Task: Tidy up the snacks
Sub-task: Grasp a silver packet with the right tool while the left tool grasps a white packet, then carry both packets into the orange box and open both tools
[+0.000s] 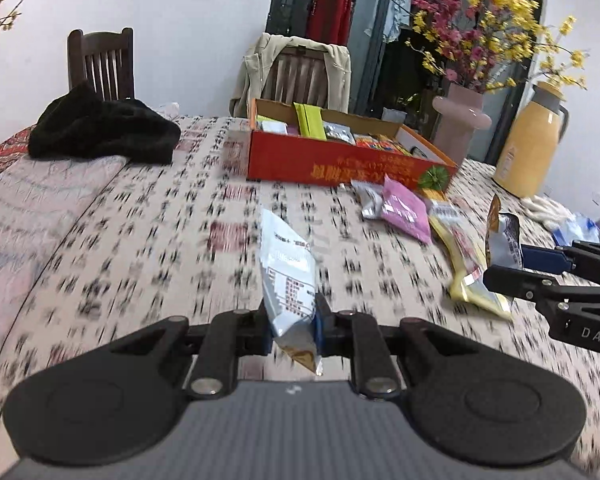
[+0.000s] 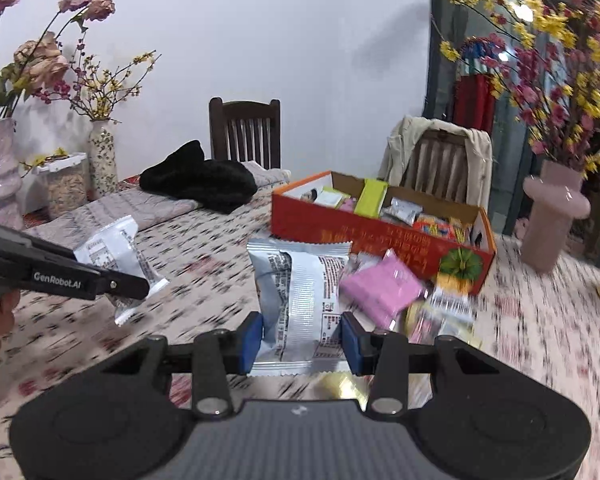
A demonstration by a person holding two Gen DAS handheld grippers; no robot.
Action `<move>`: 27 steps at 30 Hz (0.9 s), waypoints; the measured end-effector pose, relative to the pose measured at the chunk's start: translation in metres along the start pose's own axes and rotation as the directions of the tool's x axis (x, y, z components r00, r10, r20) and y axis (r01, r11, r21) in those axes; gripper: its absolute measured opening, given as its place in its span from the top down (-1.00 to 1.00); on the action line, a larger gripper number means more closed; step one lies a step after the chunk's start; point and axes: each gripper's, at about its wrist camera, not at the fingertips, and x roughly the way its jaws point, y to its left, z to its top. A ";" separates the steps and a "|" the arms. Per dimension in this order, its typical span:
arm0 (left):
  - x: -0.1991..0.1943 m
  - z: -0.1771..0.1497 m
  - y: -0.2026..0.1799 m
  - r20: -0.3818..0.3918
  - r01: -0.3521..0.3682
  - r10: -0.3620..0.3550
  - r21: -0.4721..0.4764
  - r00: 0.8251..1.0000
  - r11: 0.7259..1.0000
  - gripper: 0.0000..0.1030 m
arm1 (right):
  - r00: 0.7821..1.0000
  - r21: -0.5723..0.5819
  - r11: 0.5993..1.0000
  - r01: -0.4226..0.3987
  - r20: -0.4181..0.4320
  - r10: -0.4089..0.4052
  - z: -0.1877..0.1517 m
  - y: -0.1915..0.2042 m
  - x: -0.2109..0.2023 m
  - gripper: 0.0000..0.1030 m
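In the left wrist view my left gripper (image 1: 294,328) is shut on a silver-white snack packet (image 1: 288,276), held edge-on above the patterned tablecloth. My right gripper (image 2: 302,340) is shut on a second silver packet (image 2: 300,292), which stands upright between the blue pads. Each gripper also appears in the other's view: the right gripper (image 1: 512,264) at the right edge, the left gripper (image 2: 140,280) at the left edge. An orange cardboard box (image 1: 340,164) (image 2: 380,236), partly filled with snacks, sits further back. A pink packet (image 1: 406,214) (image 2: 380,288) and a yellow packet (image 1: 468,276) lie loose in front of it.
A black cloth (image 1: 100,128) lies at the back left of the table. A pink vase (image 1: 460,116) and a yellow thermos (image 1: 528,148) stand right of the box. Flower vases (image 2: 102,156) and a clear container (image 2: 64,184) line the far left edge. Chairs stand behind the table.
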 end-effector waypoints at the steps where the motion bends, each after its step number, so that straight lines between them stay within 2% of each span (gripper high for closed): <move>1: -0.006 -0.005 0.000 0.003 -0.003 0.003 0.007 1.000 1.000 0.64 | 1.000 0.013 1.000 0.002 0.000 -0.002 -0.006 0.006 -0.007 0.19; 5: -0.022 -0.020 0.001 0.000 0.014 -0.014 0.020 1.000 1.000 0.64 | 1.000 0.018 1.000 0.025 -0.005 -0.025 -0.030 0.033 -0.031 0.19; 10: -0.030 -0.025 -0.003 0.016 0.039 -0.039 0.022 0.999 0.999 0.64 | 0.997 0.017 0.998 0.061 -0.043 -0.060 -0.045 0.045 -0.042 0.19; 22: -0.026 -0.015 -0.004 0.034 0.050 -0.051 0.030 0.998 0.998 0.64 | 0.996 0.026 0.997 0.075 -0.053 -0.073 -0.041 0.039 -0.035 0.19; 27: -0.019 0.000 -0.005 0.048 0.060 -0.062 0.051 0.997 0.997 0.64 | 0.996 0.033 0.997 0.077 -0.050 -0.075 -0.036 0.031 -0.027 0.19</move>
